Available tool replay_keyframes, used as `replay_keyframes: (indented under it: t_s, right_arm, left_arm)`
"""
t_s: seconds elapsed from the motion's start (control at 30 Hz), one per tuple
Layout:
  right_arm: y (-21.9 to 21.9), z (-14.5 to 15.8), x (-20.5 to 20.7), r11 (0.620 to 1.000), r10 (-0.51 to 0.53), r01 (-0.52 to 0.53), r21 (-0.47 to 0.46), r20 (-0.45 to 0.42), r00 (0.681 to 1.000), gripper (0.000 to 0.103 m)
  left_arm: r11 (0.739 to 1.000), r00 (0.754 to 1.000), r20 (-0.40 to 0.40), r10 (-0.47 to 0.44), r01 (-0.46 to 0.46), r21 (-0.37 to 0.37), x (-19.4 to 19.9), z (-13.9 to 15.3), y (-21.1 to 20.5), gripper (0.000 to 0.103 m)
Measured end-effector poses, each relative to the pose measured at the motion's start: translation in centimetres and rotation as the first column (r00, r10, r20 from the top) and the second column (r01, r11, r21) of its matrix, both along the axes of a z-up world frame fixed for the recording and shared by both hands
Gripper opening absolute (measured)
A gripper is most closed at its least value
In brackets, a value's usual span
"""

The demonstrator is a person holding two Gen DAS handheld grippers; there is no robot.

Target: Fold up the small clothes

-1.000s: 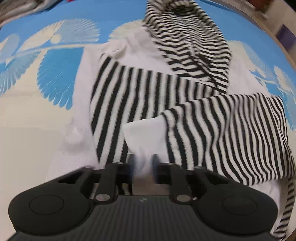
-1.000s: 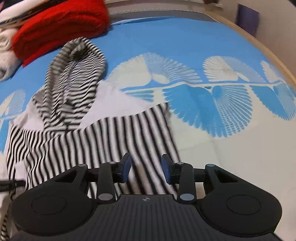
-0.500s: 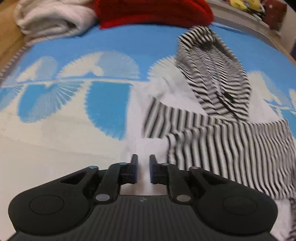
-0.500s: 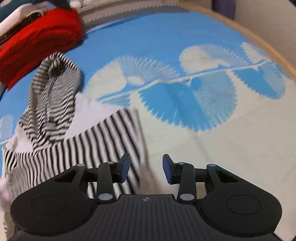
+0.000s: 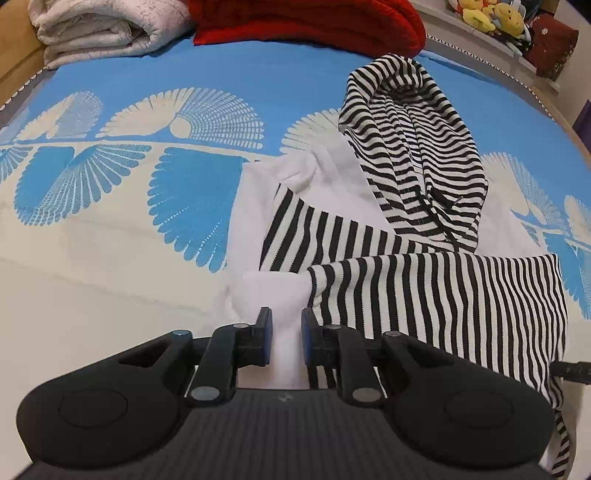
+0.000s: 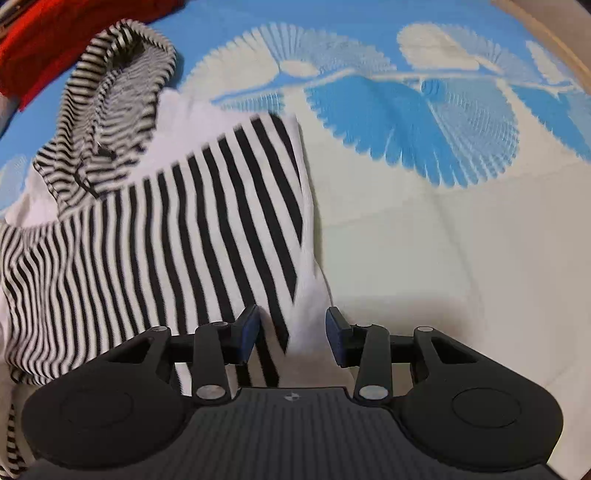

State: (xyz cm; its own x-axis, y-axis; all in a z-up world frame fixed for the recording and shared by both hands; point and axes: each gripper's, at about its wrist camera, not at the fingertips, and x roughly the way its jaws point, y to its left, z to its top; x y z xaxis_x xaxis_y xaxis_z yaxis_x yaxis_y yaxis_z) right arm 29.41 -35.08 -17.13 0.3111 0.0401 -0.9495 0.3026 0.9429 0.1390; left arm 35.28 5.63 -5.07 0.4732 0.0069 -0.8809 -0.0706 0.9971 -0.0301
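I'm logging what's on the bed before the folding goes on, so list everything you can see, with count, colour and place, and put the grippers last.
hooded top: one, white with black stripes, spread on the bed, hood toward the far end, both sleeves folded across the body
bedspread: one, blue and cream with a fan-leaf print, under everything
red knit: one, red, at the far edge of the bed
pale blanket: one, off-white, folded, far left corner beside the red knit
soft toys: a few, yellow, on a ledge beyond the bed, too small to count
left gripper: black with blue pads, jaws just been opening, white cuff between them
right gripper: black with blue pads, open over the top's right edge
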Motion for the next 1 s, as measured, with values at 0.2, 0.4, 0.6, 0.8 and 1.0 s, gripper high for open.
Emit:
replay_keyframes:
  t_s: [0.2, 0.4, 0.6, 0.8, 1.0]
  right_arm:
    - [-0.2, -0.6, -0.2, 0.999, -0.008, 0.008, -0.033, -0.007, 1.000, 0.047]
    - [-0.3, 0.6, -0.3, 0.998, -0.054, 0.055, -0.026, 0.040, 0.998, 0.046]
    - [2.3, 2.0, -0.1, 0.993, 0.097, -0.102, 0.064, 0.078, 0.992, 0.046]
    - [3.3, 1.3, -0.2, 0.991, 0.133, -0.134, 0.021, 0.038, 0.990, 0.046]
    - [3.6, 3.3, -0.2, 0.986, 0.153, -0.145, -0.076, 0.103, 0.983, 0.046]
  left_arm:
    - [1.000, 1.000, -0.002, -0.012, 0.012, -0.006, 0.0, -0.2, -0.3, 0.023]
    - [1.000, 0.995, -0.102, -0.018, 0.019, 0.005, 0.0, -3.1, 0.2, 0.027]
    - [0.996, 0.986, -0.160, -0.053, 0.064, 0.064, -0.2, -4.9, 0.1, 0.031]
    - [0.995, 0.992, -0.116, -0.043, 0.054, 0.089, -0.2, -4.0, -0.6, 0.035]
    - [0.994, 0.999, -0.032, -0.029, 0.033, 0.107, -0.1, -1.5, -1.5, 0.042]
